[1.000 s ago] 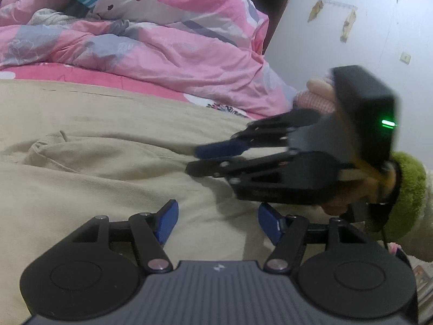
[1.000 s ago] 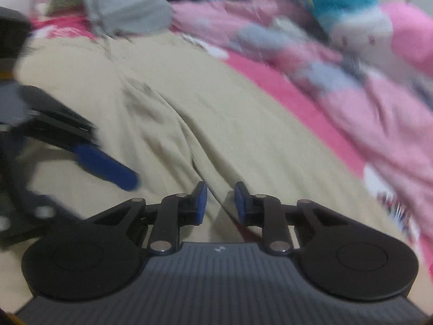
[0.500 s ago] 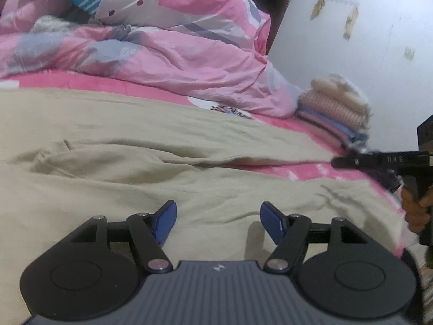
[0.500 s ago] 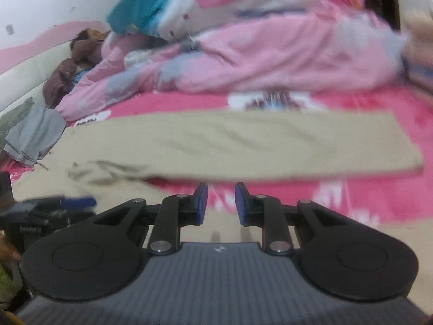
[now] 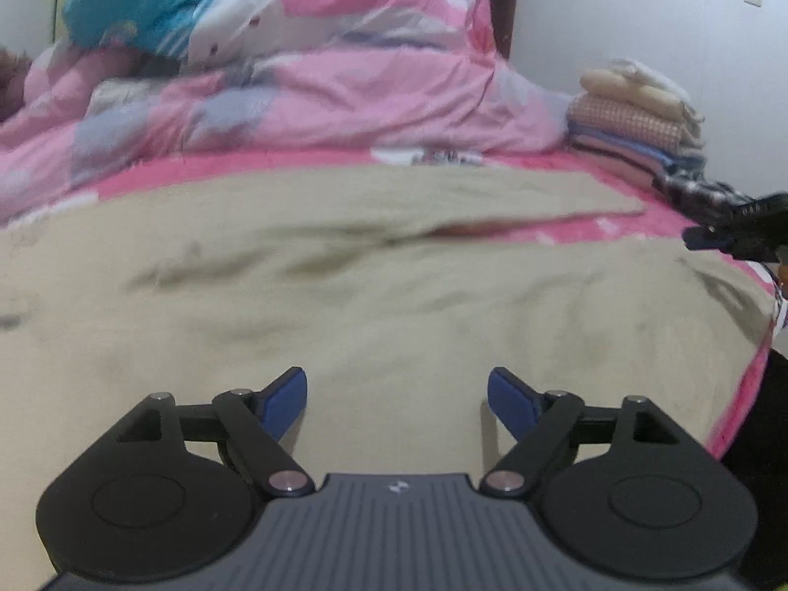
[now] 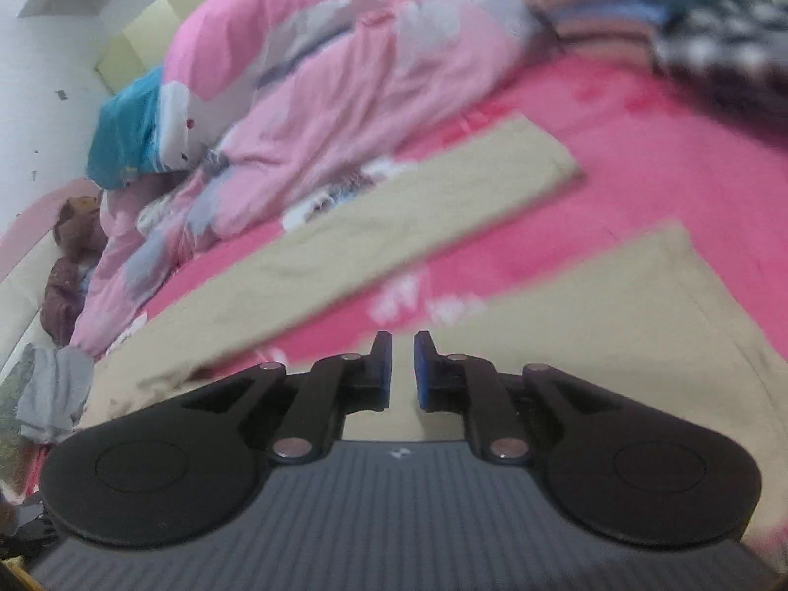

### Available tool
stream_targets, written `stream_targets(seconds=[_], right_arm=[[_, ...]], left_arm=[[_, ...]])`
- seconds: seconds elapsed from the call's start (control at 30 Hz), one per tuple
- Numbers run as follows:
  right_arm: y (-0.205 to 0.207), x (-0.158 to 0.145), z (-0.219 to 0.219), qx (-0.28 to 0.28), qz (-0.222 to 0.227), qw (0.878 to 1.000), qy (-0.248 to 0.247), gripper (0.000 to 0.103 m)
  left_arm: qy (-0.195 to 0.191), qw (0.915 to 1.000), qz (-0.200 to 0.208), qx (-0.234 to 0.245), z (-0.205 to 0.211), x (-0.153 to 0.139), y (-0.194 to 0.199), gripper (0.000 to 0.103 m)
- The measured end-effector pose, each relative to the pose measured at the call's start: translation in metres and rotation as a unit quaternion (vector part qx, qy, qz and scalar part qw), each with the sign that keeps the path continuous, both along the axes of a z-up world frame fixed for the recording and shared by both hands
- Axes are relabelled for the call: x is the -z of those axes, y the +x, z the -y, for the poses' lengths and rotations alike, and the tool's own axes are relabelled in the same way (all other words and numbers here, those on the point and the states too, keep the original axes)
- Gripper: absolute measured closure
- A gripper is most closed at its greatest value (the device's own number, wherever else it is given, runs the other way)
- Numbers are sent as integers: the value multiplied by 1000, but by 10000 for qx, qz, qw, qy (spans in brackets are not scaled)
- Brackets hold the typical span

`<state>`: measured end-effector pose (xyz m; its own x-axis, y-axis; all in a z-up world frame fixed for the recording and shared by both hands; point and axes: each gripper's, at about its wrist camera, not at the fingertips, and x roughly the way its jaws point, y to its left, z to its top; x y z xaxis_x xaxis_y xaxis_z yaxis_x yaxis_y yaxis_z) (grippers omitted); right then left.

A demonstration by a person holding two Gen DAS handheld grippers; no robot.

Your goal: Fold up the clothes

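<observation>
Beige trousers (image 5: 394, 285) lie spread across a pink bed. My left gripper (image 5: 396, 394) hovers open just above the wide upper part, with nothing between its blue pads. In the right wrist view the two legs run apart: the far leg (image 6: 428, 216) and the near leg (image 6: 615, 320), with pink sheet (image 6: 640, 147) between them. My right gripper (image 6: 403, 369) sits over the near leg, its jaws drawn to a narrow slit and holding nothing. That right gripper (image 5: 729, 231) also shows at the right edge of the left wrist view, beyond the leg ends.
A bulky pink quilt (image 5: 320, 74) is piled along the far side of the bed. A stack of folded clothes (image 5: 635, 113) stands at the back right by the wall. A grey garment (image 6: 54, 394) and a brown plush (image 6: 74, 226) lie at the bed's other end.
The right gripper has swung from beside the left one out to the leg ends and its jaws have narrowed. The left gripper has stayed open over the trousers.
</observation>
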<state>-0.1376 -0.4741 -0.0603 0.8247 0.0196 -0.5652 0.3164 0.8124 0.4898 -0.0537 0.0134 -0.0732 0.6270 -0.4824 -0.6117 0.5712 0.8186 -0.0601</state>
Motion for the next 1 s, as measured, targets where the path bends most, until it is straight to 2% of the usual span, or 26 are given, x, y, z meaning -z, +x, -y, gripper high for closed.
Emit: stream_targets(seconds=[0.03,0.07,0.1,0.13,0.2,0.23,0.3,0.33,0.47,0.63,0.73,0.9,1.0], right_arm=[[-6,8,15,360,-152,9992,-53,94],[-17,17,35,888,-194,9959,-45,99],[-31,23,54,1427,-109,9896,128,103],[-50,27,71,1938,102,9794,562,103],[-76,24,78,2474,324,9647,838,97],[-83,19,70,2479,391,9648,790,97],[-96,8,50,2324,508,9695,599,95],[-100,3,36,2097,626,9734,674,94],[-98,-8,-24,877,960,9861,1035,83],[-72,6,-95,-520,744,9865,1366,81],[-62,20,-117,-725,343,9903,1133,81],[-83,27,-120,-663,63,9880,1397,82],[-94,17,-137,-860,-159,9909,1027,78]], left_arm=[[28,10000,-53,-35,-1,2,-2,21],[56,9999,-107,-70,-2,5,-5,21],[72,9998,-130,-101,-2,5,-7,20],[81,9998,-132,-129,-2,5,-10,19],[98,9997,-137,-185,-2,3,-15,14],[116,9996,-144,-209,-2,3,-17,13],[177,9994,-149,-251,-1,4,-20,13],[219,9993,-130,-269,0,5,-22,13],[233,9989,-124,-384,0,5,-30,12],[234,9985,-105,-490,-5,5,-42,12],[247,9982,-95,-539,-11,5,-48,12],[193,9968,-195,-749,-30,3,-54,12],[90,9958,-212,-886,-41,-1,-55,12]])
